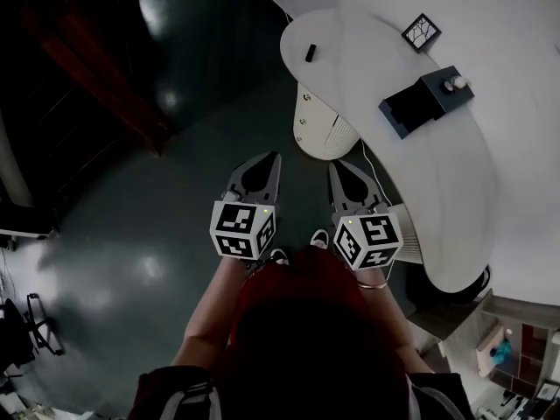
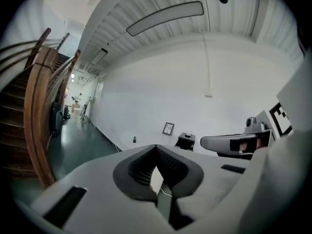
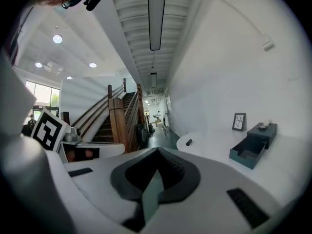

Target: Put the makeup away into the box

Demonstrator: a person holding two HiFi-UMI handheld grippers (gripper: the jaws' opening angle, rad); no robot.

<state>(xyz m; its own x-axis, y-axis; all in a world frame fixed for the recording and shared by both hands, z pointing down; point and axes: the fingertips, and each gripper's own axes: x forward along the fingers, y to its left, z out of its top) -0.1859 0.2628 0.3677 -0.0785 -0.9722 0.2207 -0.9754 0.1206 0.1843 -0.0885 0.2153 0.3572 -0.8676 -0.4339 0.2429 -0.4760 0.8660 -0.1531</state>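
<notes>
The small dark stick of makeup (image 1: 310, 52) lies alone near one end of the curved white worktop (image 1: 367, 24), well apart from both your grippers. You hold the left gripper (image 1: 277, 155) and the right gripper (image 1: 332, 165) side by side over the glossy dark green floor (image 1: 131, 261), short of the worktop's edge. Each has its jaws together, with nothing between them.

The dark blue box (image 1: 426, 101) sits farther along the worktop, its drawer pulled open, well apart from the makeup. A small white round object (image 1: 455, 83) rests on its top.

From your head camera the black-framed square picture (image 1: 421, 31) seems to lie flat. The gripper views show it standing upright against the white wall behind the box. Only those views take in the room: a curved wooden staircase (image 2: 39, 106), a long corridor, and a ribbed white ceiling (image 3: 136, 13) with strip lights. Only the head view shows your forearms and the marker cubes on both grippers.
</notes>
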